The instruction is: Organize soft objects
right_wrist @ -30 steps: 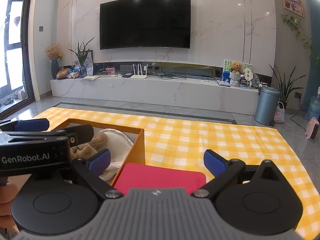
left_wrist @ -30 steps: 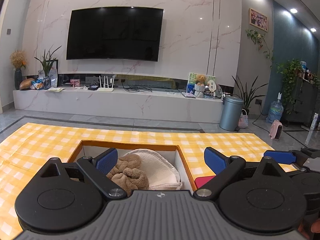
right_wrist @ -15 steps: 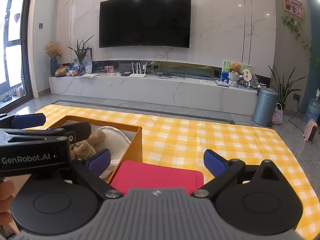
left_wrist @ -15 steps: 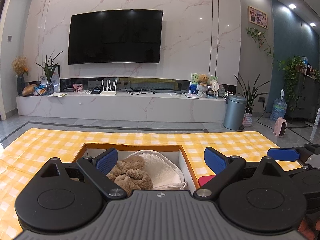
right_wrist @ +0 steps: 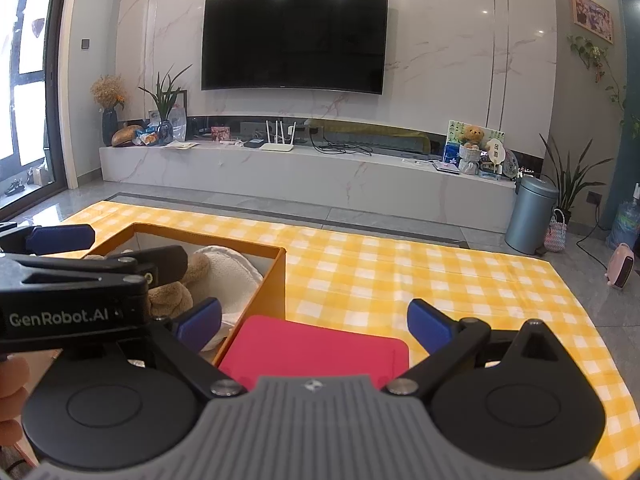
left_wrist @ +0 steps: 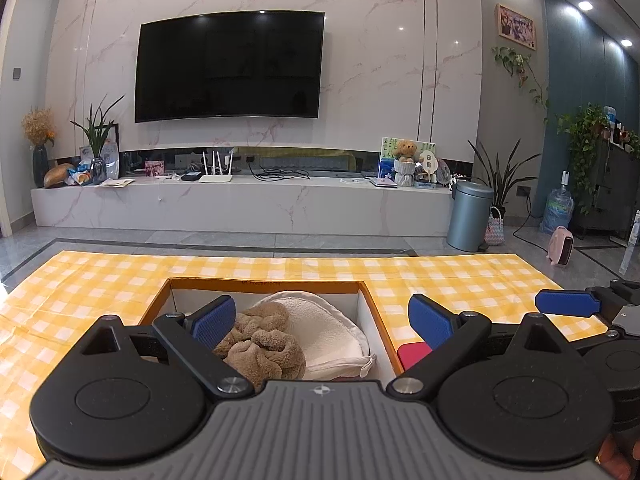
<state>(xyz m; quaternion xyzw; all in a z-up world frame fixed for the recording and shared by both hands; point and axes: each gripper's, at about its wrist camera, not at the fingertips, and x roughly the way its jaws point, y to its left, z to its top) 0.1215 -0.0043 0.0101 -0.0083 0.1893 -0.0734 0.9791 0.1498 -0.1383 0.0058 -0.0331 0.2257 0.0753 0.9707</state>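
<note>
While both claws hang spread wide and grasping nothing, the items sit as follows, each placed relative to the box. Box [left_wrist: 378, 322]: orange rim, white inner walls, open top, resting on a yellow checked cloth [right_wrist: 400, 276]. Brown plush towel [left_wrist: 260, 346]: crumpled, inside the box, toward its left half. White pad [left_wrist: 324, 328]: inside the box, lying partly under and beside the brown towel, reaching toward the right wall. Red mat [right_wrist: 316, 350]: flat on the cloth, just outside the box's right wall. Left claw [left_wrist: 322, 318]: above the near edge of the box, released. Right claw [right_wrist: 314, 320]: above the red mat, right of the box, released. Television [left_wrist: 230, 66]: on the wall well beyond the box.
</note>
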